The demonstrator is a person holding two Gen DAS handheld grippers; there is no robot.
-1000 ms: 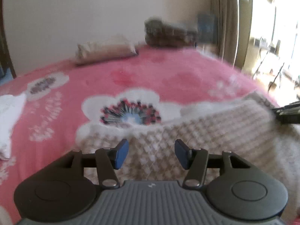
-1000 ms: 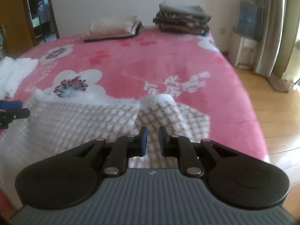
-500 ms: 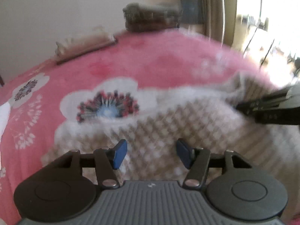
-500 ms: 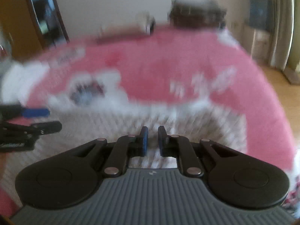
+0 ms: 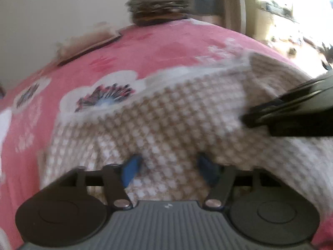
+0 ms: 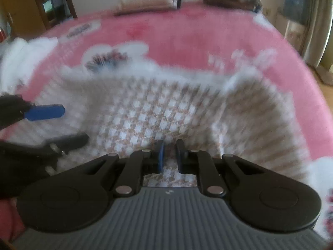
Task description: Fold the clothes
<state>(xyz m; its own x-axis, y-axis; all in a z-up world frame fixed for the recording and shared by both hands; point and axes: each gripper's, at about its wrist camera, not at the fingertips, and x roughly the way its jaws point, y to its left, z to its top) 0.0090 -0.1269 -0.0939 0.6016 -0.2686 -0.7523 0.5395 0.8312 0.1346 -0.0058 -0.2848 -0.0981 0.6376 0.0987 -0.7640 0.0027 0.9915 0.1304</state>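
Motion blur smears the checked garment (image 6: 158, 112) edges in both views. The right gripper (image 5: 291, 116) is cut off by the frame edge. The folded stack (image 5: 158, 10) contents are indistinct.

The garment (image 5: 170, 125) is a beige-and-white checked knit with a fuzzy white edge along its far side. It lies spread across the near part of the bed (image 5: 158, 48), reaching from about 9 o'clock to 3 o'clock in the left wrist view. Its far right corner, at about 2 o'clock, is turned up, showing a plainer beige side. In the right wrist view the garment (image 6: 158, 112) fills the middle, with its right part lifted and rumpled toward 3 o'clock and its white edge running across at 12 o'clock. Both views are blurred, so finer detail cannot be told.
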